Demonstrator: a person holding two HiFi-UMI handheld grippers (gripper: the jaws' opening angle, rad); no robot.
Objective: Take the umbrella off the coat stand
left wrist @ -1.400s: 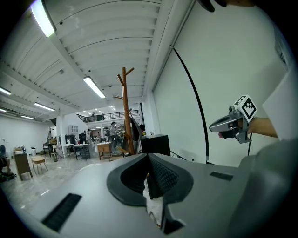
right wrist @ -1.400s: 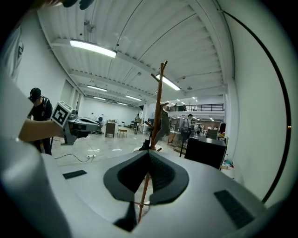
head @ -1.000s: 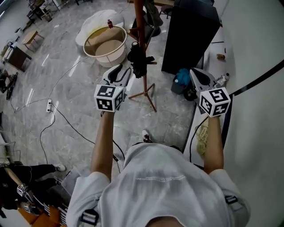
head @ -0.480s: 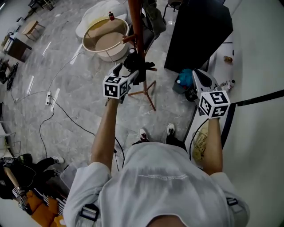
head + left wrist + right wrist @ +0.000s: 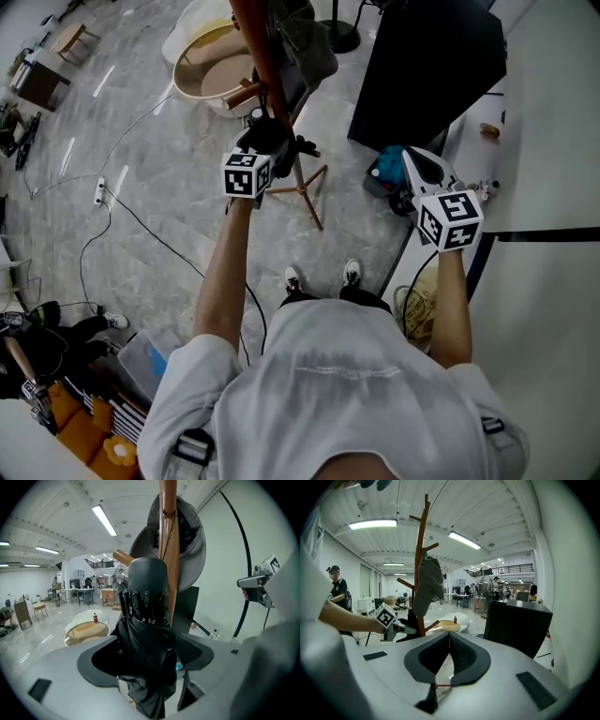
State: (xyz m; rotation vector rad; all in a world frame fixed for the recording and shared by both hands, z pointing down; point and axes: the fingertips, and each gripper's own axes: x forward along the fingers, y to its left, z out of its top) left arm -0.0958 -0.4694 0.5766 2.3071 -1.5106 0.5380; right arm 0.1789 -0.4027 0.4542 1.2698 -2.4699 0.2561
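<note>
A folded black umbrella (image 5: 147, 634) hangs against the brown wooden coat stand (image 5: 168, 550), its ribbed top up and its cloth drooping below. My left gripper (image 5: 150, 667) stands open, with the umbrella's cloth between its wide jaws. In the head view the left gripper (image 5: 267, 141) is right at the umbrella (image 5: 286, 142) beside the stand's pole (image 5: 258, 56). My right gripper (image 5: 419, 161) hovers apart at the right, shut with nothing in it. The right gripper view shows those jaws (image 5: 449, 637) closed together, and the coat stand (image 5: 421, 564) to the left ahead.
A grey hat (image 5: 190, 541) hangs on the stand above the umbrella. A round tub (image 5: 211, 70) stands beyond the stand, a black cabinet (image 5: 422, 66) to its right, a blue bag (image 5: 386, 169) at the cabinet's foot. Cables (image 5: 122, 216) run over the floor at left.
My left gripper has gone forward to the stand and opened around the umbrella. The right gripper has shifted only a little and stays shut.
</note>
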